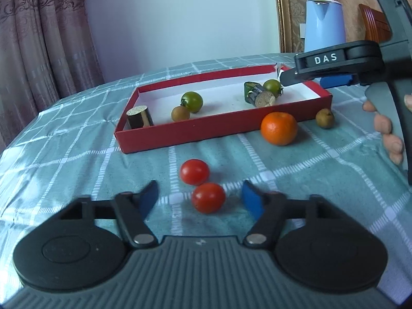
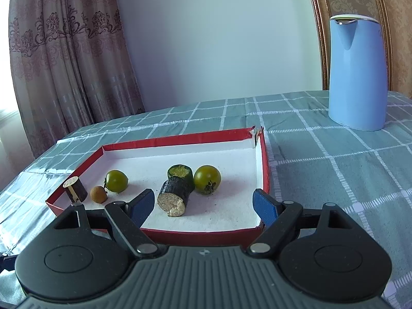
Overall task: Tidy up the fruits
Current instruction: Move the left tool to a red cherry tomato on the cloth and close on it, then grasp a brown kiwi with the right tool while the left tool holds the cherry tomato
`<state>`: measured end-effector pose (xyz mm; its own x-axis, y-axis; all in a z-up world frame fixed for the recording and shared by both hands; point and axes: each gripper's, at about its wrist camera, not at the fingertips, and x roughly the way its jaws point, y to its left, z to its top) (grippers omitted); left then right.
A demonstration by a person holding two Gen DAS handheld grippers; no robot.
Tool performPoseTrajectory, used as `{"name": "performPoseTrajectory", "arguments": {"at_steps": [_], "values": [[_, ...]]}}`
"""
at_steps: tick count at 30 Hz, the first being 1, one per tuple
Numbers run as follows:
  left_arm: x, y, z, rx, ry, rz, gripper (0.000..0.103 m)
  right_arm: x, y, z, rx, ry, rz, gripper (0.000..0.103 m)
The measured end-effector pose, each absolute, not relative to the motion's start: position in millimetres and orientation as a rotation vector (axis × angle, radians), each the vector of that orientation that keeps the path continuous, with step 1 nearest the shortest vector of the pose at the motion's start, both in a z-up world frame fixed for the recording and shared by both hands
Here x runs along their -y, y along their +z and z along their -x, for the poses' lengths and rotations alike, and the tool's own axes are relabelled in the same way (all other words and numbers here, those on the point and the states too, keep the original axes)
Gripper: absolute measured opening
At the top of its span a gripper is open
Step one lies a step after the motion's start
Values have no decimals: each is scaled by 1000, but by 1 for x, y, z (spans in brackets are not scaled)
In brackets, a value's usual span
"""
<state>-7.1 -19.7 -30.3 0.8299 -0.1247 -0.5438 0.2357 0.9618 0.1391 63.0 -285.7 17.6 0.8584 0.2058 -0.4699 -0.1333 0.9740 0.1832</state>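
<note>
Now the left hand-held gripper [image 1: 200, 199] tilts down over the desk [image 1: 77, 141], unclenched around a red tomato [image 1: 208, 197]; the right hand-held gripper [image 2: 203, 206] hangs released above the red box [image 2: 180, 233].

left gripper [image 1: 200, 199]: my jaws apart, lower centre | right gripper [image 2: 204, 206]: my jaws wide, empty | my hand [image 1: 386, 128] on its handle, right edge

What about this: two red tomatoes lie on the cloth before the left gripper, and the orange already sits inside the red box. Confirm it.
One part is wrong. The orange is not inside the red box; it sits on the checked tablecloth just outside the box's near wall, as the left wrist view shows. The two red tomatoes do lie on the cloth before the left gripper.
</note>
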Motion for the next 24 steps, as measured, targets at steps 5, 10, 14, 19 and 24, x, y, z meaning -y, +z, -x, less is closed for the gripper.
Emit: {"name": "performPoseTrajectory", "arguments": {"at_steps": [5, 10, 14, 19, 24], "values": [[13, -31, 7, -573, -252, -144, 26, 284, 17, -63, -513, 176, -136, 83], [10, -31, 7, -571, -264, -119, 25, 284, 19, -61, -502, 156, -118, 83], [10, -31, 7, -567, -266, -119, 25, 294, 23, -49, -475, 121, -120, 83], [8, -31, 7, -569, -269, -111, 26, 323, 22, -19, -454, 112, -167, 83], [8, -31, 7, -566, -272, -114, 26, 332, 14, -5, -505, 172, -193, 83]]}}
